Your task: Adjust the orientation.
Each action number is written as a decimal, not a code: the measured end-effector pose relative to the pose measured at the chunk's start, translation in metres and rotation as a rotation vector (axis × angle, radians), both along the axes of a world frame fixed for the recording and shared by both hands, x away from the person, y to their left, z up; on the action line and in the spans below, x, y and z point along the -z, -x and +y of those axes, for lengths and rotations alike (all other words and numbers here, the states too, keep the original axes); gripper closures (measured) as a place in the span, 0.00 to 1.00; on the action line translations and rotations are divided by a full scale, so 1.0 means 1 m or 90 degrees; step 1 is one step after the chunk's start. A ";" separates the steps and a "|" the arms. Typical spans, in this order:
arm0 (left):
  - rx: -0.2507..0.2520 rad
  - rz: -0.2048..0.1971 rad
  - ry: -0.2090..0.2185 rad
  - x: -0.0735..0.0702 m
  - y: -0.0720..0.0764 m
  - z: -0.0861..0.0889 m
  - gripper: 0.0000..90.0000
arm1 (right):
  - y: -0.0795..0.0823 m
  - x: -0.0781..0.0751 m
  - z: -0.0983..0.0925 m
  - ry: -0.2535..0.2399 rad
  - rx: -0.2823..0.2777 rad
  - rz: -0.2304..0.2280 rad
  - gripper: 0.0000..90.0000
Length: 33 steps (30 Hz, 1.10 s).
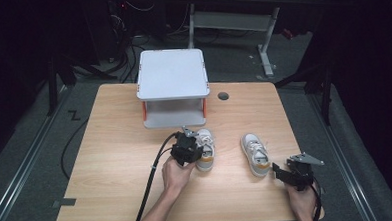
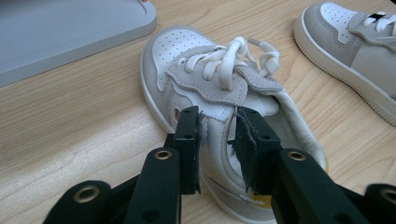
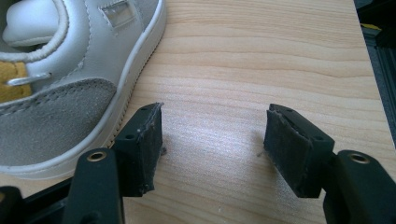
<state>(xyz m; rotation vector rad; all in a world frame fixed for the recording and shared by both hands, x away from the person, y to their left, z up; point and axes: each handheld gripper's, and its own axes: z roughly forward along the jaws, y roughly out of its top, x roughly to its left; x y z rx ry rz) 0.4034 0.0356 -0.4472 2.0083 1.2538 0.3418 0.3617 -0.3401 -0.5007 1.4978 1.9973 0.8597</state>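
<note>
1. On the left, the left shoe [image 2: 187, 51] stands upright on the worktop [image 1: 111, 159], toe pointing far. It is just near of the grey stand [image 1: 171, 74].
2. The left claw [image 2: 217, 116] straddles the padded collar on one side of this shoe's opening. Its pads are slightly parted with the collar wall between them, and they do not seem to pinch it, so I read this claw as open.
3. This looks like work on the pair of shoes in front of the stand.
   - For a sound hold, the pads should sit deep on the collar wall and clear of the laces [image 2: 229, 60]. They should close squarely so the shoe hangs level rather than tipping toe-down.
   - If the claw is instead to come away, it should draw straight back along its own line. That keeps the soft collar from catching a pad and dragging the shoe.
4. Further right, the right shoe [image 1: 255, 155] stands well apart from its mate, also toe-far. Its yellow insole [image 3: 11, 77] shows in the right gripper view.
5. At the near right, the right claw [image 3: 215, 109] is wide open over bare wood, just beside that shoe's heel, and holds nothing. It needs to swing over the heel collar before it closes.
6. No brand or writing can be read on the shoes or the stand.
</note>
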 end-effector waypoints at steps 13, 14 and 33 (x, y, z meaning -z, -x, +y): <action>-0.006 -0.021 0.023 -0.004 0.003 0.011 0.52 | 0.000 0.000 0.000 0.000 0.000 0.000 0.41; -0.006 -0.029 0.032 -0.006 0.005 0.015 0.48 | 0.000 0.000 0.000 0.000 0.000 0.000 0.41; -0.059 -0.096 0.078 -0.022 0.024 0.076 0.44 | 0.000 0.000 0.000 -0.001 -0.001 0.001 0.41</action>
